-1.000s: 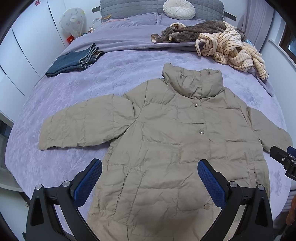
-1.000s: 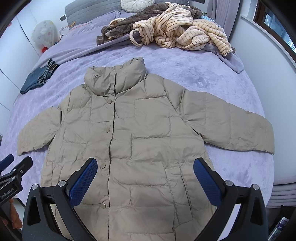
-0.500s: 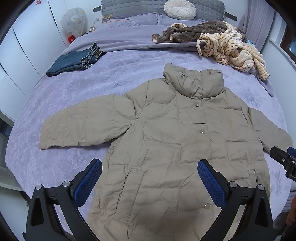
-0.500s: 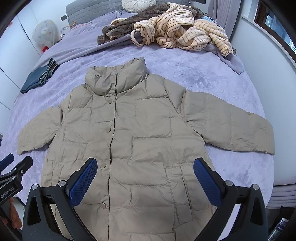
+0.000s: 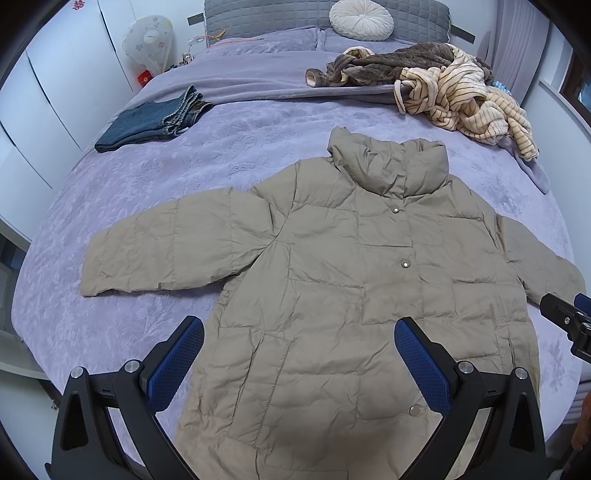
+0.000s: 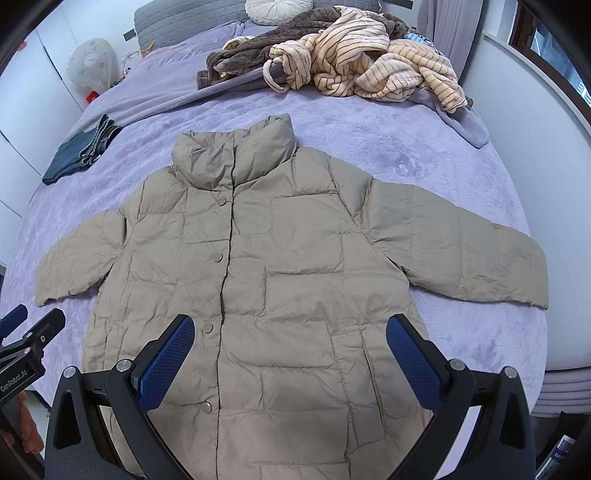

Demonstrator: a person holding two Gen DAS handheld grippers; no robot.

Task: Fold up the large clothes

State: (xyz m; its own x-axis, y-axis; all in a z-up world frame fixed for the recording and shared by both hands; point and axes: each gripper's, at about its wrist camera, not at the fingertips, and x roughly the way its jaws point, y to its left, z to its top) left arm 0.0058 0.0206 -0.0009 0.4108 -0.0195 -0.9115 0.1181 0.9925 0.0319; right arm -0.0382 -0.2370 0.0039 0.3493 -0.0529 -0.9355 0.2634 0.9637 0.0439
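Note:
A beige puffer jacket (image 5: 354, 280) lies flat, front up and snapped shut, on the purple bed, collar toward the headboard and both sleeves spread out sideways. It also shows in the right wrist view (image 6: 280, 266). My left gripper (image 5: 299, 350) is open and empty, above the jacket's lower left part. My right gripper (image 6: 290, 350) is open and empty, above the jacket's lower right part. The right gripper's tip shows at the right edge of the left wrist view (image 5: 569, 321); the left gripper shows at the left edge of the right wrist view (image 6: 26, 343).
Folded blue jeans (image 5: 151, 122) lie at the bed's far left. A heap of striped cream and brown clothes (image 5: 443, 92) lies at the far right near the pillows. A round white cushion (image 5: 360, 18) leans on the headboard. White wardrobes stand left, a wall right.
Both grippers stay open over the jacket's hem. The views have hardly shifted; the jacket has not moved.

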